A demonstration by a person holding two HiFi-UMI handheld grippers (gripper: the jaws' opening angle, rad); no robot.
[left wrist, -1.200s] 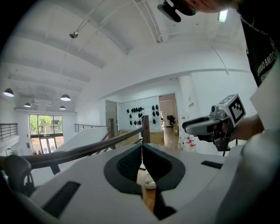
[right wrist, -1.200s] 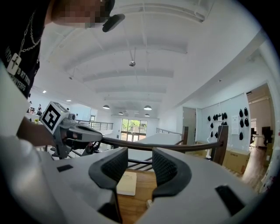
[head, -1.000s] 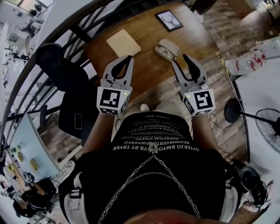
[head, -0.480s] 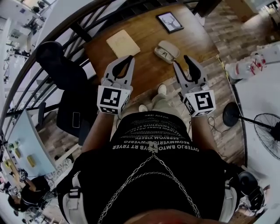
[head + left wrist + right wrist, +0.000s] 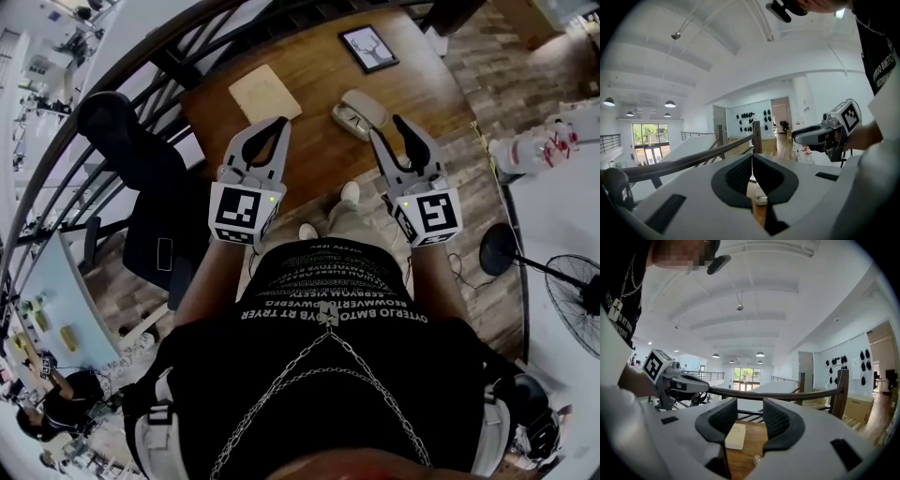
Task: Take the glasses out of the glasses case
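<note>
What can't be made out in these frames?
Contents of the glasses case: too small in the head view.
Left gripper view: the shut left gripper hides most of the case.
Right gripper view: the open right gripper hides all but a sliver of it.

Person stepped one shoe (image 5: 349, 194) forward, bringing left gripper (image 5: 273, 126) and right gripper (image 5: 386, 128) slightly nearer the glasses case (image 5: 357, 111).
</note>
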